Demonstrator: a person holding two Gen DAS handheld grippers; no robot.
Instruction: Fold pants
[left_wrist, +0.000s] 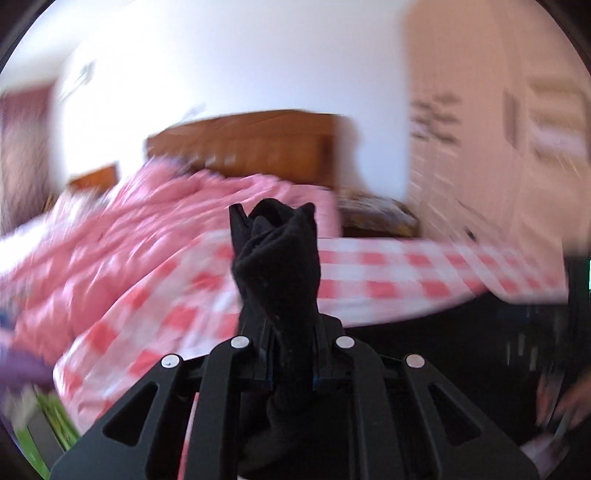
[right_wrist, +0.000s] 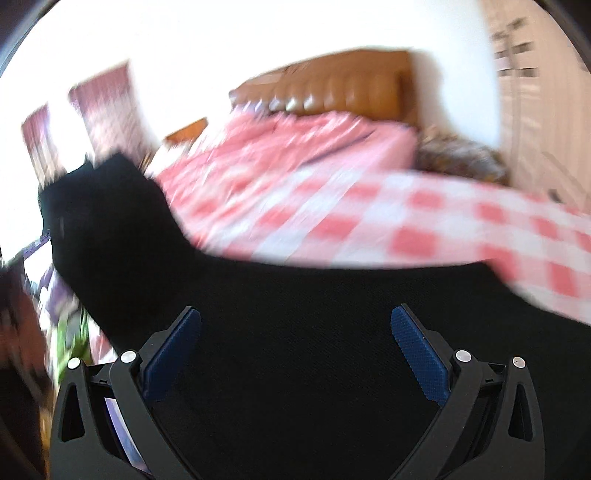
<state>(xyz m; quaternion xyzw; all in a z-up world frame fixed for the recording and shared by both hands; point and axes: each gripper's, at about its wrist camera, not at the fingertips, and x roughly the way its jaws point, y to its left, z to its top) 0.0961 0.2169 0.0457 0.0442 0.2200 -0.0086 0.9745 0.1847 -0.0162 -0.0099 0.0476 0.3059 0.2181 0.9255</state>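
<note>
Black pants (left_wrist: 277, 266) are bunched between the fingers of my left gripper (left_wrist: 273, 221), which is shut on the fabric and held up above the bed. The cloth hangs down over the gripper body. In the right wrist view the black pants (right_wrist: 295, 332) spread wide across the lower frame, with one part lifted toward the upper left. My right gripper (right_wrist: 295, 328) stands open just above the fabric; its blue pads (right_wrist: 421, 354) are far apart with nothing pinched between them. Both views are motion-blurred.
A bed with a pink-and-white checked sheet (right_wrist: 406, 214) and a rumpled pink quilt (left_wrist: 129, 229) lies ahead. A brown headboard (right_wrist: 332, 88) stands against the white wall. A pale wardrobe (left_wrist: 498, 155) is at the right. Green and purple items (left_wrist: 51, 413) lie at the lower left.
</note>
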